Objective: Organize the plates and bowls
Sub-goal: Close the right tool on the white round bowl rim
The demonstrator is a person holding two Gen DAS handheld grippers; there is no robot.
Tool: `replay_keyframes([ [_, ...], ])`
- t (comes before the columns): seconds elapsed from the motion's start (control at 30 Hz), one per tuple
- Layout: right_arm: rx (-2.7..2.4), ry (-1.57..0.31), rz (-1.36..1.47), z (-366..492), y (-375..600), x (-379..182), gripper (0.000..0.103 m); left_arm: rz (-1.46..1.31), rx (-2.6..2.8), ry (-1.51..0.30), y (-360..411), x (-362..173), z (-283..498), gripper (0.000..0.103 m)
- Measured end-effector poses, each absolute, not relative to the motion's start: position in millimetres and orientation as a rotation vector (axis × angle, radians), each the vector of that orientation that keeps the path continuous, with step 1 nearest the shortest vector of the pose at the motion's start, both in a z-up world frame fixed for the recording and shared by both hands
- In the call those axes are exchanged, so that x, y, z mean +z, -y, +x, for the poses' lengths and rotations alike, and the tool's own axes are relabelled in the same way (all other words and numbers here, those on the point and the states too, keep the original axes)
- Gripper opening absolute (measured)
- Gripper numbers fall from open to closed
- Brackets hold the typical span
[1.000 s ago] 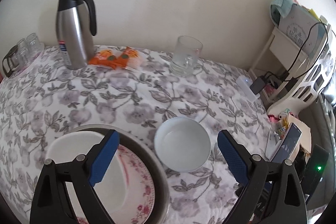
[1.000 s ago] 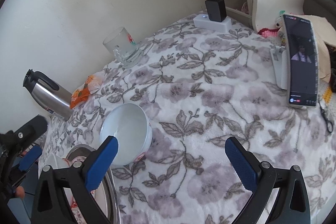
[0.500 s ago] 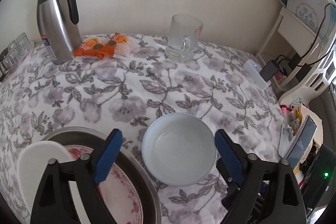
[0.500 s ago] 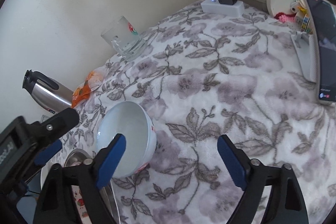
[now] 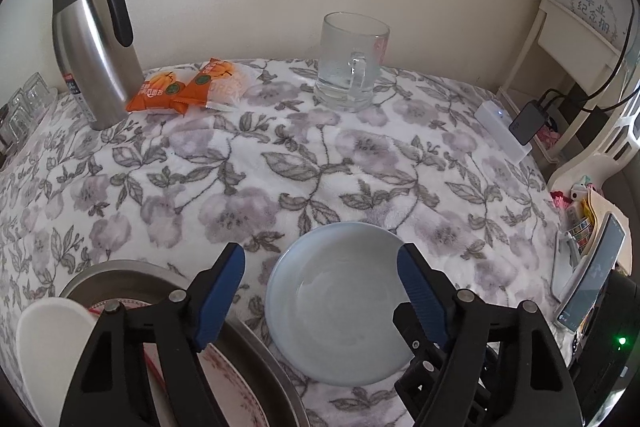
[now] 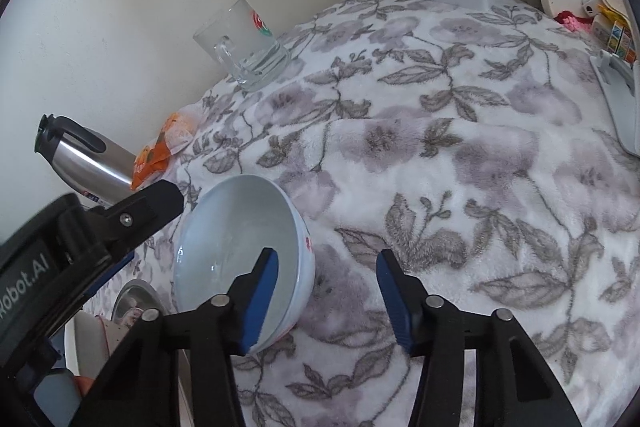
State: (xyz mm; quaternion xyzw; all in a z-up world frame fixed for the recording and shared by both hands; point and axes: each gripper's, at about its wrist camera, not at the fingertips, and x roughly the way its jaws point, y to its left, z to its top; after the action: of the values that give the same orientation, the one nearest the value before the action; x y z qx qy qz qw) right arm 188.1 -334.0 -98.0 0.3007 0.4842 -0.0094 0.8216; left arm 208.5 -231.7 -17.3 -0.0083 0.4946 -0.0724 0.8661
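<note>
A pale blue bowl [image 5: 336, 315] [image 6: 240, 247] stands upright on the flowered cloth. My left gripper [image 5: 320, 291] hovers over it with jaws closing; one finger is left of the rim, the other over the right rim, neither pressing. My right gripper [image 6: 326, 295] is also closing. Its left finger sits inside the bowl and its right finger outside, with a gap to the wall. To the bowl's left, a metal basin [image 5: 252, 343] holds a floral plate [image 5: 236, 387] and a white plate [image 5: 52, 343].
Along the wall stand a steel jug [image 5: 96, 47], orange snack packets [image 5: 188, 87] and a glass mug [image 5: 352, 63]. A power strip with a charger [image 5: 504, 131] and a phone on a stand [image 5: 592, 283] line the right edge. Small glasses [image 5: 20, 107] sit far left.
Both grippers have come down toward the bowl. The right jaws have narrowed a lot, and their left finger now reaches inside the rim. The left jaws have narrowed slightly.
</note>
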Motion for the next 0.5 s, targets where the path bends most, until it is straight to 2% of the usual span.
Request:
replay_keyframes([
  [0.13, -0.021, -1.04, 0.649, 191.6, 334.6, -102.3, 0.039, -0.026, -0.151, -1.045, 228.8, -22.2, 212.3, 0.075],
  [0.23, -0.003, -1.037, 0.659, 192.7, 334.4, -103.1, 0.033, -0.033, -0.147, -1.049, 227.2, -25.6, 213.9, 0.075],
  [0.5, -0.015, -1.039, 0.683, 191.1, 339.3, -106.1, 0.03, -0.024, -0.144, -1.06, 227.4, -33.3, 215.5, 0.073],
])
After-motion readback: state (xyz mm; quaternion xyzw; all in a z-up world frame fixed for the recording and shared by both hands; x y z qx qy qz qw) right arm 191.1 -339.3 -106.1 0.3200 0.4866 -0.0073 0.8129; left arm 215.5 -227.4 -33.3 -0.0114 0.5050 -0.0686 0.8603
